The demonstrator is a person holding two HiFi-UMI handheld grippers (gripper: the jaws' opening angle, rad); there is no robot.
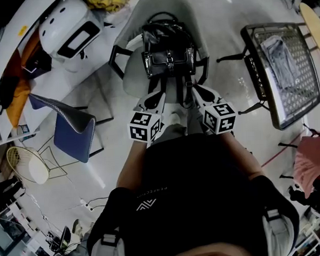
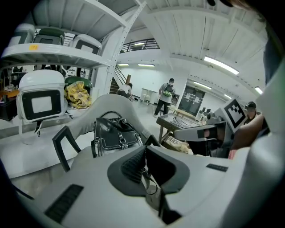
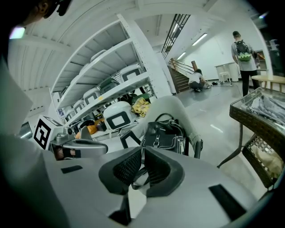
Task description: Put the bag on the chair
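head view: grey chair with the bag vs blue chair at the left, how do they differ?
Colour: the grey chair is a pale one-piece shell; the blue chair has blue and dark grey panels.
Load: the grey chair carries the black bag; the blue chair carries no bag.
Arms: the grey chair has black armrests; none show on the blue chair.
Shared: black frame parts.

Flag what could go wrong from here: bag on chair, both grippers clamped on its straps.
1. The left gripper and right gripper are both shut on the straps. Any pull back before they open could drag the bag toward the front edge of the chair.
2. The bag stands upright, so a tug on the straps might tip it forward.
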